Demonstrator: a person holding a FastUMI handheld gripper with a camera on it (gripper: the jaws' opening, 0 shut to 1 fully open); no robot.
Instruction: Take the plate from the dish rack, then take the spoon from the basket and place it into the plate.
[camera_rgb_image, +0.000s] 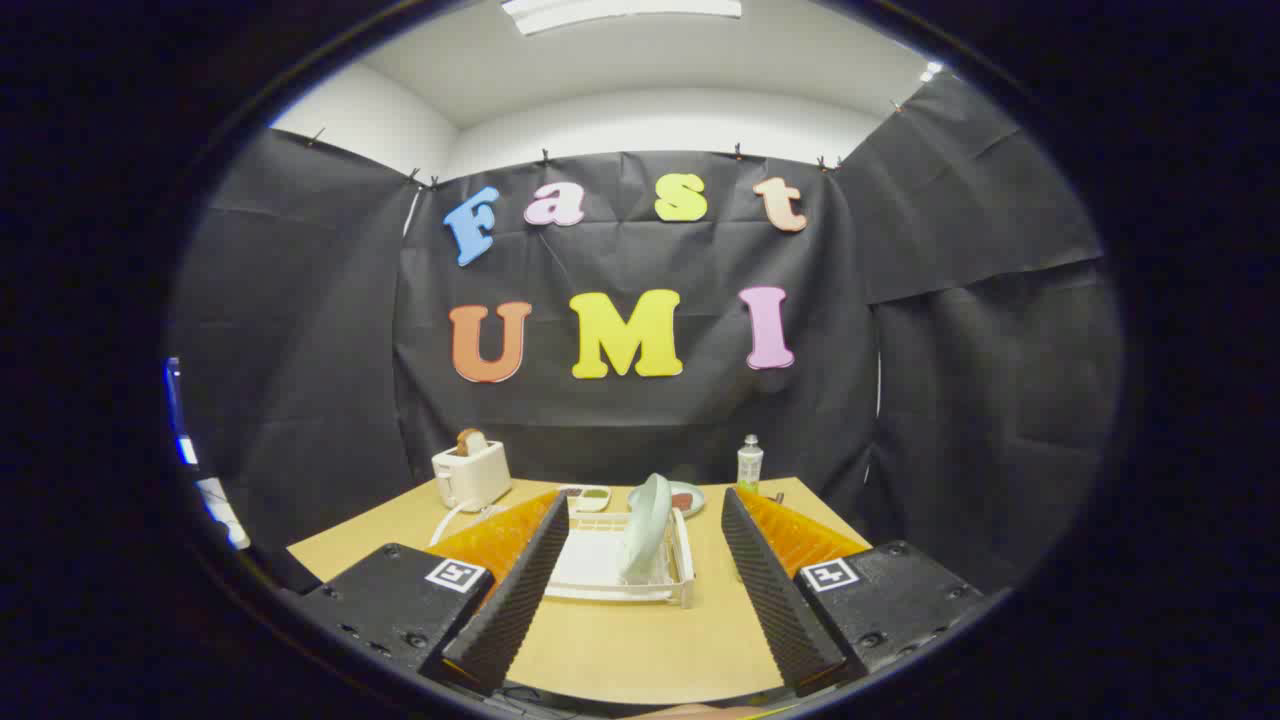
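Gripper (640, 505) spread wide, holding nothing, as I see it; plate (645, 540) upright in dish rack (610, 580) between fingers on table (620, 640); toaster (470, 475) beyond, left.

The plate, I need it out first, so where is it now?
In the gripper view, the plate stands on edge in the white dish rack on the table, ahead of the open gripper, with the toaster beyond to the left.
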